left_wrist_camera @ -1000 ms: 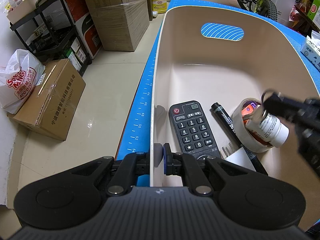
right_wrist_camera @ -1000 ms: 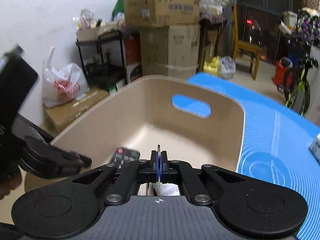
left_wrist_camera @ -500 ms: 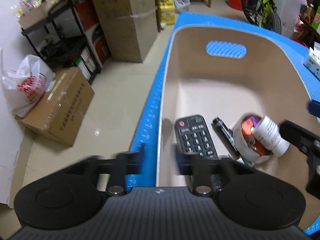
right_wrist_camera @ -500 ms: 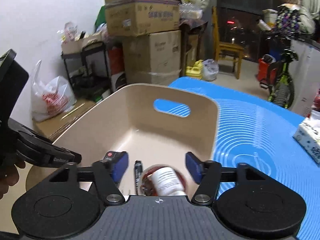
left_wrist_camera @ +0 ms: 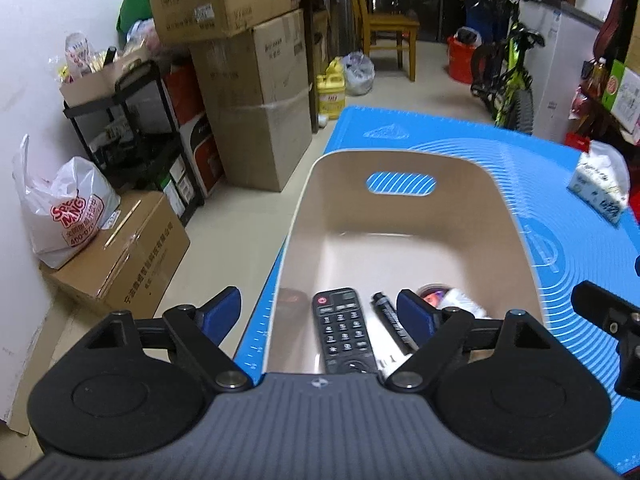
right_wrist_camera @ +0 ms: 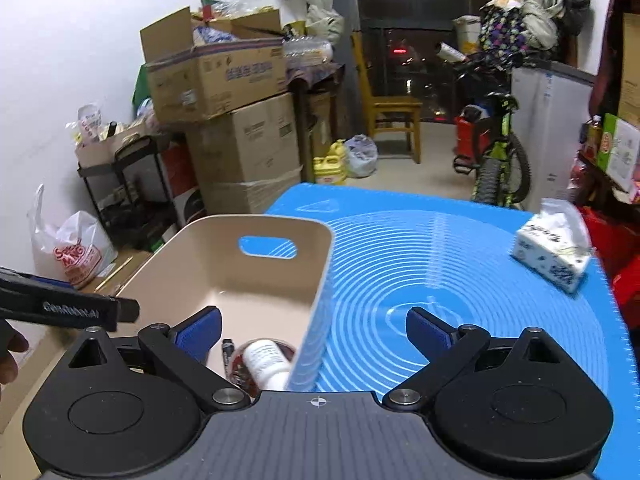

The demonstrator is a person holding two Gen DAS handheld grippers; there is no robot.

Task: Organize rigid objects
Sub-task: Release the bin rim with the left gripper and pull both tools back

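Left tongs (left_wrist_camera: 318, 314): jaws spread wide, nothing held. They hang above the near end of the beige plastic bin with a slot handle (left_wrist_camera: 516, 216), the left blue pad outside the bin's left wall, the right pad over its interior.

Right tongs (right_wrist_camera: 314, 330): jaws also spread wide, nothing held. They straddle the bin's right wall (right_wrist_camera: 316, 320), left pad over the interior, right pad over the blue ringed silicone mat (right_wrist_camera: 460, 264) that covers the desk.

Contents of the bin, all at its near end:
- Black remote control with a red power button (left_wrist_camera: 346, 334), flat on the floor of the bin, long axis running near to far, directly ahead of and below the left tongs.
- Black marker pen (left_wrist_camera: 390, 320), just right of the remote, roughly parallel to it.
- White cylindrical bottle (right_wrist_camera: 264, 362) lying tilted in a round roll or ring (right_wrist_camera: 240, 360) whose nature cannot be determined, at the near right corner, below the left pad of the right tongs.

Judgement: the rigid items visible are already in the bin, and no further such item shows on the mat. The only other object there is a white tissue pack (right_wrist_camera: 554, 250), far right and well apart from the bin; the right tongs are the nearer. Whether it belongs to the task cannot be told.
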